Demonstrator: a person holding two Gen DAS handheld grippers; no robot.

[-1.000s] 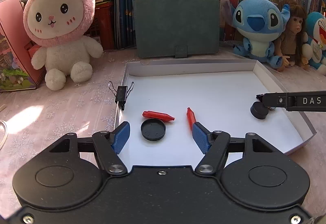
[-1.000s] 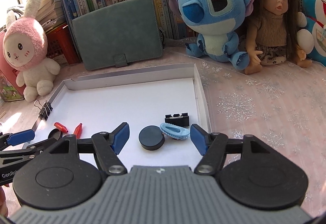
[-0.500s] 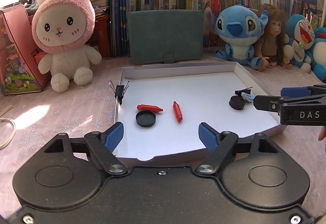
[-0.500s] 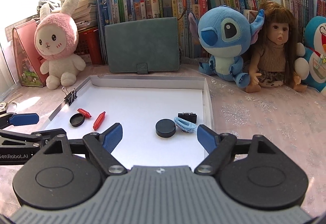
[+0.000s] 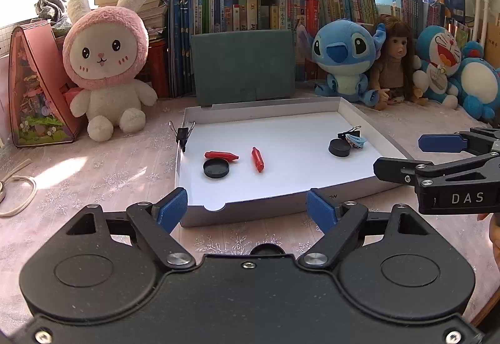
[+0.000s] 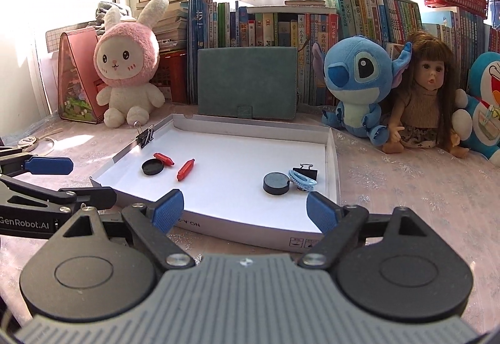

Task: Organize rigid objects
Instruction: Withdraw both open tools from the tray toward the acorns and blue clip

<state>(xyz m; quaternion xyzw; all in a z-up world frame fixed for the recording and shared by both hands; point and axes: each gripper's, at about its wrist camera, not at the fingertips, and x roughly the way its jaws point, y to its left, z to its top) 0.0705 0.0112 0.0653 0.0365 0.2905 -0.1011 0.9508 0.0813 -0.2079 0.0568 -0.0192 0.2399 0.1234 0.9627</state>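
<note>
A white tray (image 5: 359,187) holds two red crayon-like pieces (image 5: 221,155) (image 5: 257,159) and a black round lid (image 5: 216,168) on its left. On its right lie a black disc (image 5: 339,147), a blue hair clip (image 5: 356,140) and a black binder clip (image 5: 348,133). My left gripper (image 5: 247,203) hovers before the tray's near wall, jaws opening, nothing between them. My right gripper (image 6: 245,206) stands before the near right corner, jaws opening too and empty. The right wrist view shows the disc (image 6: 275,183), the hair clip (image 6: 301,179) and the lid (image 6: 152,167).
Another binder clip (image 5: 182,133) is clamped on the tray's left rim. Behind the tray stand a green folder (image 5: 243,69), a pink bunny plush (image 5: 106,62), a blue plush (image 5: 343,59), a doll (image 5: 393,62) and rows of books. A cord (image 5: 18,191) lies far left.
Both grippers have backed out of the tray to just before its near wall, and their jaws have widened. The items in the tray lie where they were.
</note>
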